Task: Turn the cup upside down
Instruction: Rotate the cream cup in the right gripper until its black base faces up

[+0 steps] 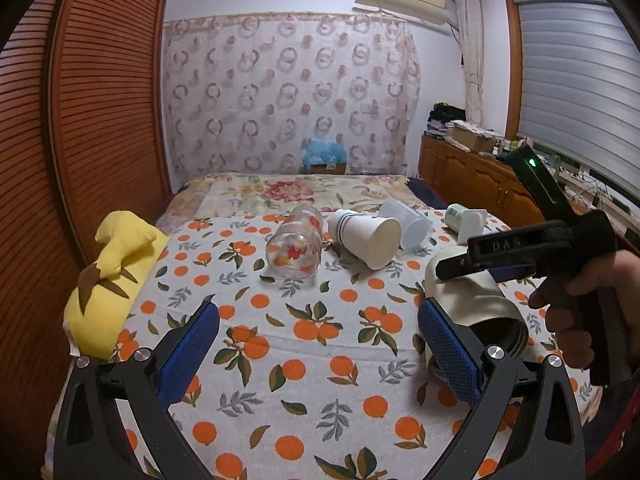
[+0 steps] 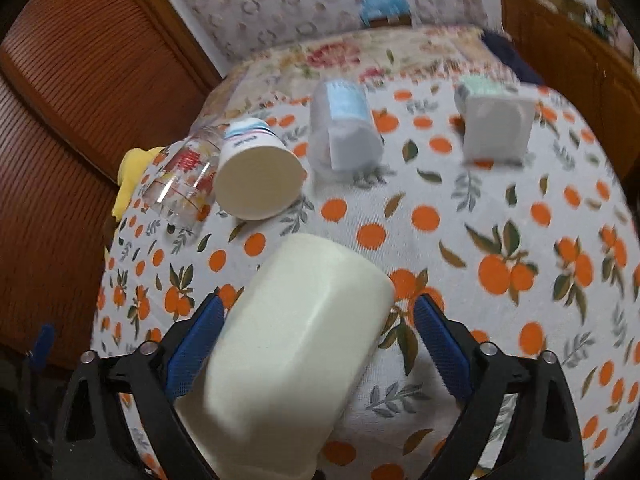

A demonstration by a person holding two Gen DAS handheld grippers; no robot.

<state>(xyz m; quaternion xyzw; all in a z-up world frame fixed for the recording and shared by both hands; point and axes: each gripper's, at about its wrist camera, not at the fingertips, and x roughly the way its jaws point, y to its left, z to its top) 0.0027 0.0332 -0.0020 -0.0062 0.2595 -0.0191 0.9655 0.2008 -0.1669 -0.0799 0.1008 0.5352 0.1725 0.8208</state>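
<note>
the cream cup [image 2: 292, 344] lies on its side on the bed [image 1: 312, 364], on the orange-print cloth, with its base toward the far end. in the left wrist view its open mouth [image 1: 496, 336] faces the camera; nothing is visible inside.

the right gripper [image 2: 318, 336] is spread wide with the cup between its blue pads [image 2: 196, 340]. the left pad sits just beside the cup wall; contact cannot be confirmed. the right pad stands apart from it. no pinch is made.

the left gripper [image 1: 318, 344] is also spread wide and holds nothing. its right pad [image 1: 448, 348] is just beside the cup mouth. bare cloth lies between and ahead of its fingers.

four more containers lie tipped in a row farther up the bed: a glass [image 1: 294, 246], a white cup [image 1: 366, 236], a frosted cup [image 1: 406, 222] and a mug [image 1: 466, 220]. the glass touches the white cup. all visible interiors are empty. open cloth separates this row from the cream cup.

a yellow pillow [image 1: 108, 280] lies along the bed's left edge, beside the wooden closet doors [image 1: 80, 120]. a cabinet [image 1: 476, 180] runs along the right edge.
</note>
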